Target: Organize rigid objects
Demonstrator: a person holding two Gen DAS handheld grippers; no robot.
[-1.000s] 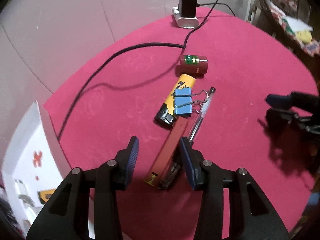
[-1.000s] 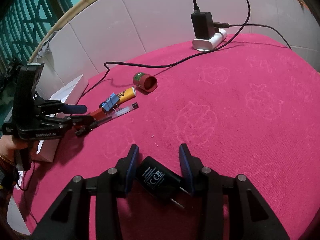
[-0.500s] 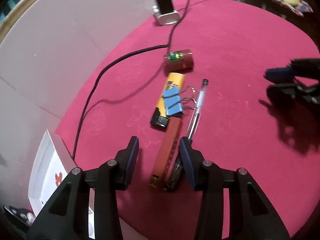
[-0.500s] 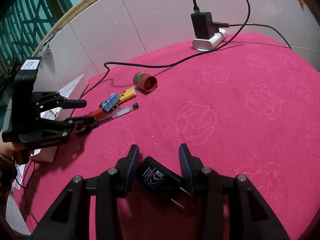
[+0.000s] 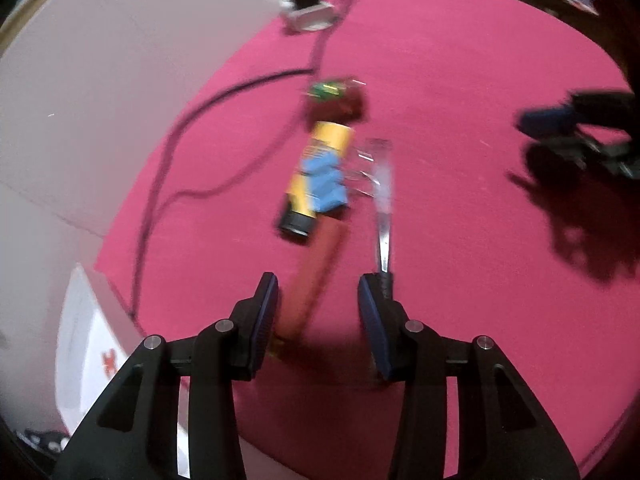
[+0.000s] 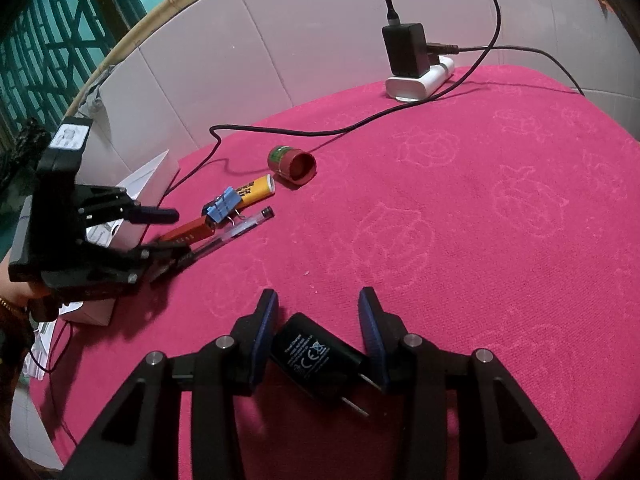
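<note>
On the pink tablecloth point(image 6: 480, 240) lie a dark red jar point(image 6: 294, 164), a yellow tube with a black cap point(image 6: 258, 190), a blue binder clip point(image 6: 224, 208) on the tube, a clear pen point(image 6: 244, 228) and a flat red box point(image 6: 188, 232). My left gripper point(image 5: 319, 308) points steeply down, open, with the red box point(image 5: 320, 256) between its fingers and gaps on both sides. The pen point(image 5: 382, 208) ends at its right finger. My right gripper point(image 6: 319, 296) is shut on a black plug adapter point(image 6: 316, 360), held slantwise.
A white power strip with a black charger point(image 6: 420, 80) stands at the table's far edge, and its black cable point(image 6: 320, 133) runs across the cloth to the left. A white paper box point(image 5: 88, 344) sits off the table's left edge. A person's hand holds the left gripper.
My left gripper has rolled and pulled back slightly, so the row of objects now runs straighter ahead and the pen's end sits at the right finger. The right gripper has not moved.
</note>
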